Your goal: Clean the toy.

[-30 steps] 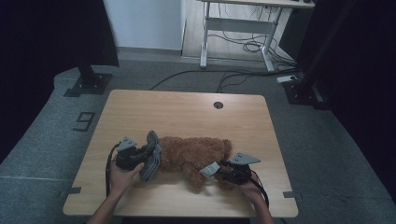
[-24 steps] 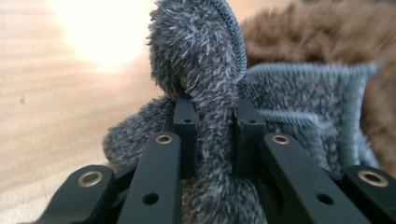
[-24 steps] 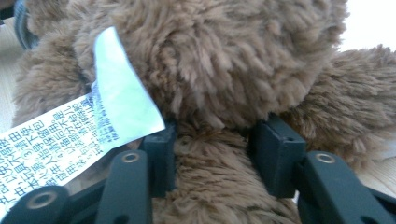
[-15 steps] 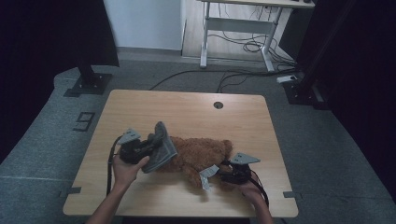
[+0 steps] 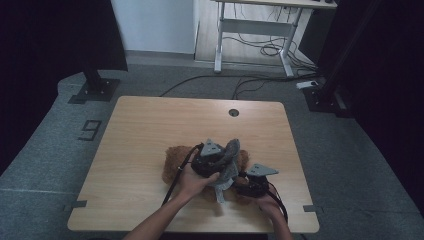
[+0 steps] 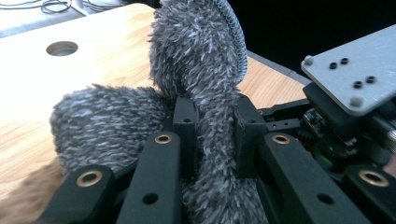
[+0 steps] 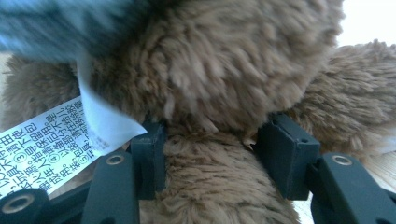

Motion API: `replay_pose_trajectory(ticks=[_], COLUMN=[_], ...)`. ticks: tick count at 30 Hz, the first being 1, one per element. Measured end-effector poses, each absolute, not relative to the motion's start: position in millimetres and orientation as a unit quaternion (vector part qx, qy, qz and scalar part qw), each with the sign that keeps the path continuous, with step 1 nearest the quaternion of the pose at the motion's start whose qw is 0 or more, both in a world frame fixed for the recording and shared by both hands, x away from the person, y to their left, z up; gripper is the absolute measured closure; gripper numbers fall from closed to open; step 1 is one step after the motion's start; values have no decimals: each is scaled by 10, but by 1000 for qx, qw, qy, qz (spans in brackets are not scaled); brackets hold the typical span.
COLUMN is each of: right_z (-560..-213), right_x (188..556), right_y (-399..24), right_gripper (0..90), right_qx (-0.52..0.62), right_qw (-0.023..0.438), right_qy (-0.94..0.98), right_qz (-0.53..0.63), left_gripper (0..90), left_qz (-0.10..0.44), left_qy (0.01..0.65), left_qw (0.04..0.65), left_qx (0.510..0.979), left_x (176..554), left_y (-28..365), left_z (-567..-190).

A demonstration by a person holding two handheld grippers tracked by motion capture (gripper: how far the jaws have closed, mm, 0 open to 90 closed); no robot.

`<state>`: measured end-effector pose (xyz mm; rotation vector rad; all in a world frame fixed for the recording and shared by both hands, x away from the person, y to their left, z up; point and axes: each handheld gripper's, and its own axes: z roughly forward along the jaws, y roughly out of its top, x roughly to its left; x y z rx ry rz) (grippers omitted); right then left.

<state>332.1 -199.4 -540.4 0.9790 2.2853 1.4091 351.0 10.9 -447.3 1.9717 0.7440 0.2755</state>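
Observation:
A brown plush bear (image 5: 175,159) lies on the wooden table (image 5: 150,125), toward the front. My left gripper (image 5: 225,163) hangs over the bear, shut on a grey fuzzy cloth (image 5: 231,170); in the left gripper view the cloth (image 6: 201,70) is pinched between the pads (image 6: 185,122) and stands up above them. My right gripper (image 5: 233,189) sits just right of it near the front edge. Its jaws have just been opening and now stand apart, with a brown plush limb (image 7: 210,186) lying loosely between them. A white printed label (image 7: 42,154) hangs beside that limb.
A round cable hole (image 5: 233,112) sits near the table's far edge. Bare wood stretches left and behind the bear. On the floor beyond stand a white desk frame (image 5: 220,45) with cables and a black stand base (image 5: 94,90). A "9" mark (image 5: 90,130) lies left.
My left gripper has carried the grey cloth from the bear's left side up and rightward across it, ending close to the right gripper. The right hand has stayed put.

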Motion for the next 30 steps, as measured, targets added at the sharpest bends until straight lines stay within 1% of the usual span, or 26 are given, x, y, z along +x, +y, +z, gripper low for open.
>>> replay_pose_trajectory(ticks=[5,13,18,23,27,30], right_z=[-5409,-5422,-5434,-5444,-5459,-5462], right_x=[3324,3313,3314,3308,3302,3302], right_y=[-1992,-1970,-1965,-1950,-1921,-1922], right_gripper=[451,454,455,453,453,453], right_qx=[340,337,333,329,324,325], right_qw=[141,134,125,119,116,114], right_qy=[792,797,802,806,811,812], right_qz=[487,484,479,478,474,471], left_gripper=[750,748,747,745,742,742], left_qz=[126,143,157,153,162,170], left_qy=[308,319,336,360,373,386], left_qw=[486,487,487,505,519,518], left_qx=[808,800,791,769,752,744], left_x=[3525,3485,3446,3393,3323,3296], left_y=[133,403,724,1128,1388,1601], left_z=[-4530,-4535,-4548,-4565,-4530,-4535])
